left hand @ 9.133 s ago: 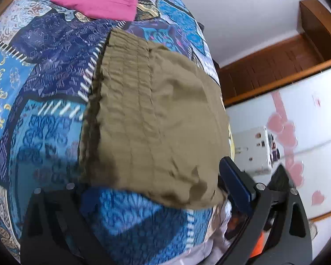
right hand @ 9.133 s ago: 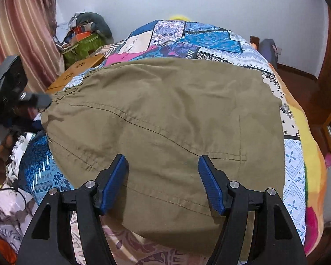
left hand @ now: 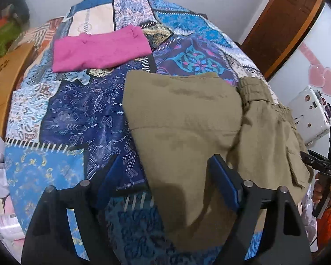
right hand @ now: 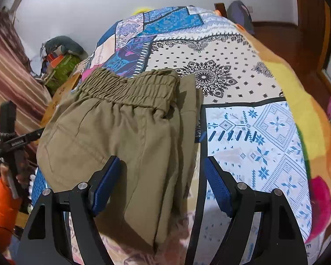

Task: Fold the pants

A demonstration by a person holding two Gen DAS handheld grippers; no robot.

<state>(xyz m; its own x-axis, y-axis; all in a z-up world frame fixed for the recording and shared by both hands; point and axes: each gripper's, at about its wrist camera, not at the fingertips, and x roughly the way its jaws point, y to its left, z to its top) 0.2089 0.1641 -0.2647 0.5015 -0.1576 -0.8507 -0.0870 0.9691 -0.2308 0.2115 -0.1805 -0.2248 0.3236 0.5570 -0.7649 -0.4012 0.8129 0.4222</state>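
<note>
Olive-green pants (left hand: 183, 119) lie folded into a compact bundle on the patterned bedspread (left hand: 61, 114). In the right wrist view the pants (right hand: 121, 132) show their gathered elastic waistband (right hand: 130, 86) at the far end. My left gripper (left hand: 165, 178) is open and empty, with its fingers just above the near edge of the pants. My right gripper (right hand: 161, 183) is open and empty, with its left finger over the near end of the bundle and its right finger over the bedspread (right hand: 264, 132). The right gripper's body shows at the right edge of the left wrist view.
A folded pink garment (left hand: 99, 48) lies farther back on the bed. A wooden bedside piece (left hand: 2, 84) stands at the left. A white appliance (left hand: 311, 110) and a brown wooden door (left hand: 282, 24) are at the right. Clutter (right hand: 59, 61) is piled by a striped curtain (right hand: 13, 70).
The pants, spread out wide before, are now folded into a narrower, thicker bundle. Both grippers now sit at its near end, open as before.
</note>
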